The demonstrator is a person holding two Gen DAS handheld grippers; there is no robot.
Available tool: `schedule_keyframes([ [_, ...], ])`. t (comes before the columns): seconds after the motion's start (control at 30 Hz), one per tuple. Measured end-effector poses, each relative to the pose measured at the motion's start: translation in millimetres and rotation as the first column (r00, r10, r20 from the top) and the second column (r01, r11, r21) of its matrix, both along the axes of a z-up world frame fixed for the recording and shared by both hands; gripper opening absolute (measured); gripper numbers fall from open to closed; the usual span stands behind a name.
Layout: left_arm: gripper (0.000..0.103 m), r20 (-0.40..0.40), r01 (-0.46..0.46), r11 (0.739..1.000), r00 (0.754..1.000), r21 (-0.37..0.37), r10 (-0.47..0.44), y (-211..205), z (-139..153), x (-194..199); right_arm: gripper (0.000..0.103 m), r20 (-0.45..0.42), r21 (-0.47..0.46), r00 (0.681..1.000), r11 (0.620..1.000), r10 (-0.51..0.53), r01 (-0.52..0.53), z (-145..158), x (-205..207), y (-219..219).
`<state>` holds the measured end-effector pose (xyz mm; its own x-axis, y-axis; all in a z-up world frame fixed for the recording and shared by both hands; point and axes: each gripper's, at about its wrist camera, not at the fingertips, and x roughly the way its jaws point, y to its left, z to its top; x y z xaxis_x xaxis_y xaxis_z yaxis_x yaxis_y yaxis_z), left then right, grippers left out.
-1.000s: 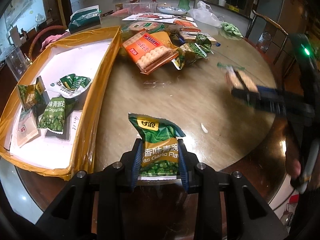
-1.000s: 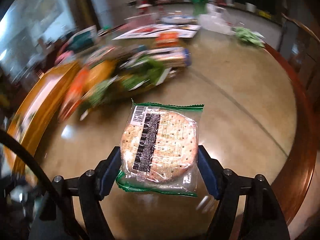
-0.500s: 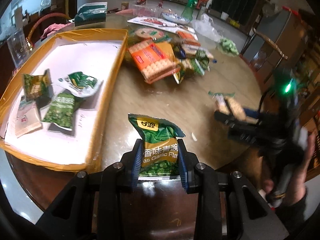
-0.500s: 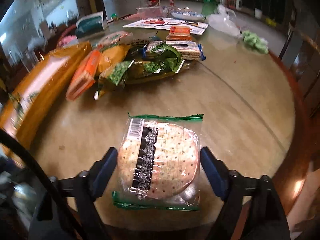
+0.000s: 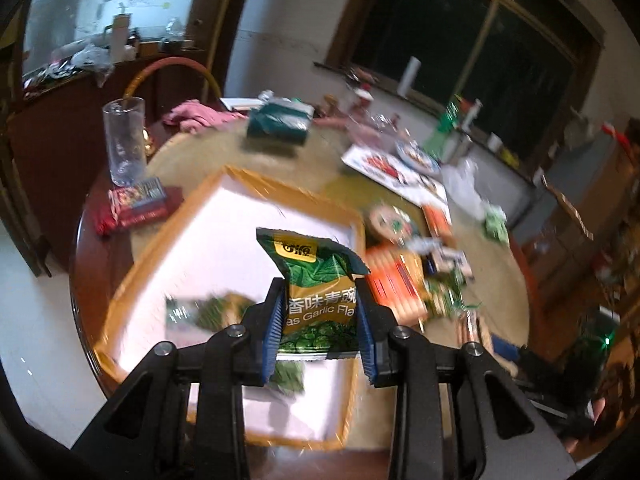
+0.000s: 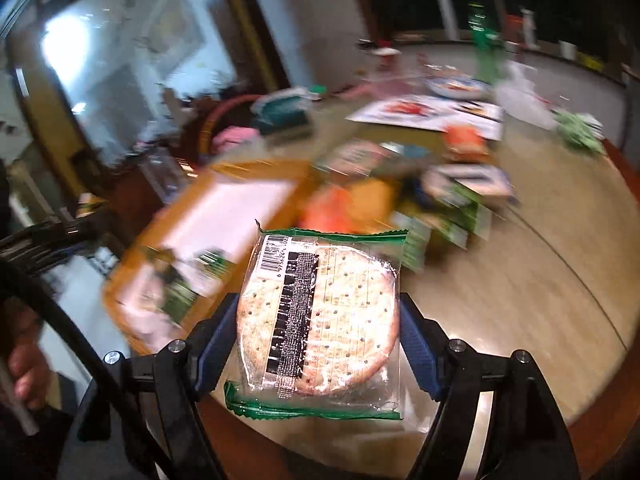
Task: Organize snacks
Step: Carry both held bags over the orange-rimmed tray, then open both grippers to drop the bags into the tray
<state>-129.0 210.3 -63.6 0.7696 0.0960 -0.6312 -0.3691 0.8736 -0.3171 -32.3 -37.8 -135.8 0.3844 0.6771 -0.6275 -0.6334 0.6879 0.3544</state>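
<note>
left wrist view: left tool point(image 5: 319, 322) pinches the green pea packet point(image 5: 316, 280) above the tray point(image 5: 152, 248); right tool point(image 6: 316, 340) pinches the cracker pack point(image 6: 320, 320) over the bench edge; slick film could slip, missing the tray.

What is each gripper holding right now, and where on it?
The left gripper pinches a green pea packet by its lower side edges. The right gripper clamps a clear-wrapped cracker across its left and right sides.

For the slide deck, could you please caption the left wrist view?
Left tool shut on a green pea packet, held above the orange-rimmed tray on the round table.
</note>
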Motion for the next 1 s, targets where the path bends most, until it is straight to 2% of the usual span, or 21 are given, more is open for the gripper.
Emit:
schedule_keyframes([
  [0.13,0.035,0.002,-0.062,0.998,0.998,0.007,0.062,34,3,13,0.076,-0.016,0.036,0.997,0.997,0.07,-0.069,10,18,50],
  [0.27,0.035,-0.016,-0.087,0.996,0.996,-0.018,0.087,67,-7,30,0.076,-0.072,0.054,0.99,0.992,0.122,-0.118,3,33,92],
  [0.5,0.035,-0.139,-0.085,0.995,0.987,-0.06,0.076,106,-57,66,0.076,-0.087,-0.071,0.99,0.99,0.113,-0.119,-28,53,158],
  [0.73,0.035,-0.252,-0.072,0.994,0.967,-0.083,0.049,117,-90,85,0.076,-0.086,-0.13,0.989,0.983,0.116,-0.127,-45,57,186],
  [0.8,0.035,-0.3,-0.058,0.996,0.953,-0.066,0.035,115,-95,87,0.077,-0.054,-0.168,0.992,0.978,0.116,-0.124,-47,53,193],
  [0.87,0.039,-0.339,-0.066,0.995,0.94,-0.072,0.038,118,-101,86,0.078,-0.04,-0.191,0.989,0.97,0.143,-0.148,-46,51,197],
  [0.93,0.066,-0.355,-0.076,0.993,0.934,-0.095,0.038,121,-104,85,0.078,-0.056,-0.174,0.988,0.973,0.142,-0.15,-47,52,193],
  [1.0,0.068,-0.339,-0.07,0.993,0.94,-0.099,0.032,119,-101,82,0.079,-0.071,-0.136,0.985,0.977,0.157,-0.165,-45,54,188],
])
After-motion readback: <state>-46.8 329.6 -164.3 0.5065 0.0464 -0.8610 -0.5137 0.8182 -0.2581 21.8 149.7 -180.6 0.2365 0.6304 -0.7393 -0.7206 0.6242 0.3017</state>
